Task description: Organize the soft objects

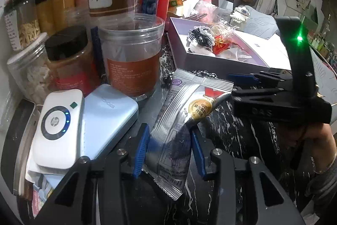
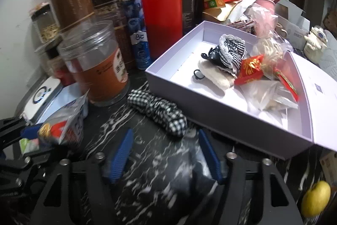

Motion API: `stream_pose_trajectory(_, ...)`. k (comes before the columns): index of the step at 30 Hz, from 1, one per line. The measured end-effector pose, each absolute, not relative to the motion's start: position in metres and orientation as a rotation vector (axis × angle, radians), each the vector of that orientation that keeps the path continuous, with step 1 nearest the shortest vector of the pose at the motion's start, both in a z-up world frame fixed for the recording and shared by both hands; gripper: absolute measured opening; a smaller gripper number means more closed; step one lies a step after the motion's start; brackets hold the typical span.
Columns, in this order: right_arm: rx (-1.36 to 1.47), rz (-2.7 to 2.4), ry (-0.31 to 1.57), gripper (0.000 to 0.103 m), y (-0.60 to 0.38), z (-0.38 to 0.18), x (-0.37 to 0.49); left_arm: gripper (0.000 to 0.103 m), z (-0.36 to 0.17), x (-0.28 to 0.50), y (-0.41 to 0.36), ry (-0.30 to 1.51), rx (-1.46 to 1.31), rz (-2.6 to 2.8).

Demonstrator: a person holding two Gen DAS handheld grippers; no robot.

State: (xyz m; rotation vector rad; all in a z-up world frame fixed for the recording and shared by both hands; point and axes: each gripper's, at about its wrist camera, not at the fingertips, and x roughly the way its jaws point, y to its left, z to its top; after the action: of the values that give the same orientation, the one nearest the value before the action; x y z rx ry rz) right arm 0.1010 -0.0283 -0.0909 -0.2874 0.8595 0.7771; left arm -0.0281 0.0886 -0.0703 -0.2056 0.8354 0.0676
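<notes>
left fingers (image 1: 168, 147) grip silver packet (image 1: 179, 119); right fingers (image 2: 166, 153) apart, empty, checked scrunchie (image 2: 158, 111) ahead beside box (image 2: 210, 102).

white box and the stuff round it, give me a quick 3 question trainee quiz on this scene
1. True or false: the left hand-held gripper is shut on the silver snack packet.
2. Where does the black-and-white checked cloth lie?
A. inside the white box
B. on the dark marble counter, in front of the box
C. on top of the red canister
3. Fill in: the right hand-held gripper holds ____.

Key
1. True
2. B
3. Nothing; its jaws stand open over the counter, the cloth just ahead of them.
</notes>
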Motion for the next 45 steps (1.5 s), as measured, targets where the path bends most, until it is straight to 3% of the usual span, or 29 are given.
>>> stream_pose_trajectory(3, -0.269, 0.790, 0.868, 0.047, -0.024, -0.094, 0.108, 0.039, -0.072, -0.024, 0.090, 0.841, -0.207, 0.069)
stream_pose_trajectory(7, -0.289, 0.777, 0.875, 0.014, -0.020, -0.100, 0.113, 0.039, -0.072, -0.021, 0.090, 0.840, -0.200, 0.080)
stream_pose_trajectory(12, -0.284, 0.762, 0.873, 0.008, -0.031, -0.099, 0.108, 0.039, -0.072, -0.026, 0.085, 0.848, -0.199, 0.078)
stream_pose_trajectory(40, -0.085, 0.591, 0.975, 0.008, -0.169, -0.091, -0.051, 0.039, -0.075, -0.058, 0.017, 0.940, -0.075, -0.064)
stream_pose_trajectory(42, -0.081, 0.584, 0.967, 0.011, -0.170, -0.092, -0.052, 0.039, -0.078, -0.056, 0.014, 0.951, -0.052, -0.066)
stream_pose_trajectory(45, -0.102, 0.553, 0.950, 0.044, -0.169, -0.092, -0.049, 0.041, -0.086, -0.051, 0.011, 0.970, -0.039, -0.056)
